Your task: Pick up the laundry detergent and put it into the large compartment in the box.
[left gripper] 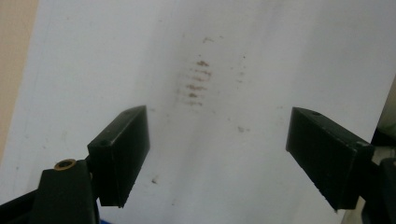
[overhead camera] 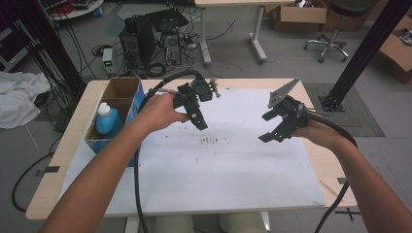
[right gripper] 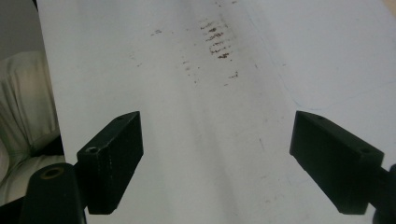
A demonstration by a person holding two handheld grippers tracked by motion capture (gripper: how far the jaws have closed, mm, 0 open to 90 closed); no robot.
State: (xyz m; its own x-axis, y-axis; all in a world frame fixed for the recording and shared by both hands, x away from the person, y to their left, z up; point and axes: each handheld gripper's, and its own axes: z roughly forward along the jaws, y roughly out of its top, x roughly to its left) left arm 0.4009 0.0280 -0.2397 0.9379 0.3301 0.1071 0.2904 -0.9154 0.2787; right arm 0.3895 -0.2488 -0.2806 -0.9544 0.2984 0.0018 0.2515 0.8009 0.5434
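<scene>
Two tools over the table point(overhead camera: 77, 116), both empty. Left tool point(overhead camera: 197, 119) held above the far left part of the white sheet point(overhead camera: 218, 179), jaws spread wide, nothing between them. Right tool point(overhead camera: 266, 127) held above the sheet's right part, jaws likewise wide apart and bare. Same wide gap seen along the left tool point(left gripper: 217, 126) and the right tool point(right gripper: 217, 128) in their own views.

Item under attention: brown smudge patch point(overhead camera: 212, 141) on the sheet, between the two tools and slightly nearer the person, touched by neither. Also logged ahead of the left tool point(left gripper: 196, 81) and the right tool point(right gripper: 215, 42).

Orientation: row of short strokes, long axis of the patch running left to right across the table, each stroke lying crosswise to it, toward and away from the person. No distinct head or tail, so no pointing direction to assign.

Risks, as judged:
- Bare jaw dragged across the patch: likely smearing, or rucking of the sheet.
- Left tool's cable trailing beside the cardboard box point(overhead camera: 119, 90): possible snag, with the blue bottle point(overhead camera: 108, 120) standing upright inside liable to be knocked.
- Tools converging on one spot: possible clash of jaws.
</scene>
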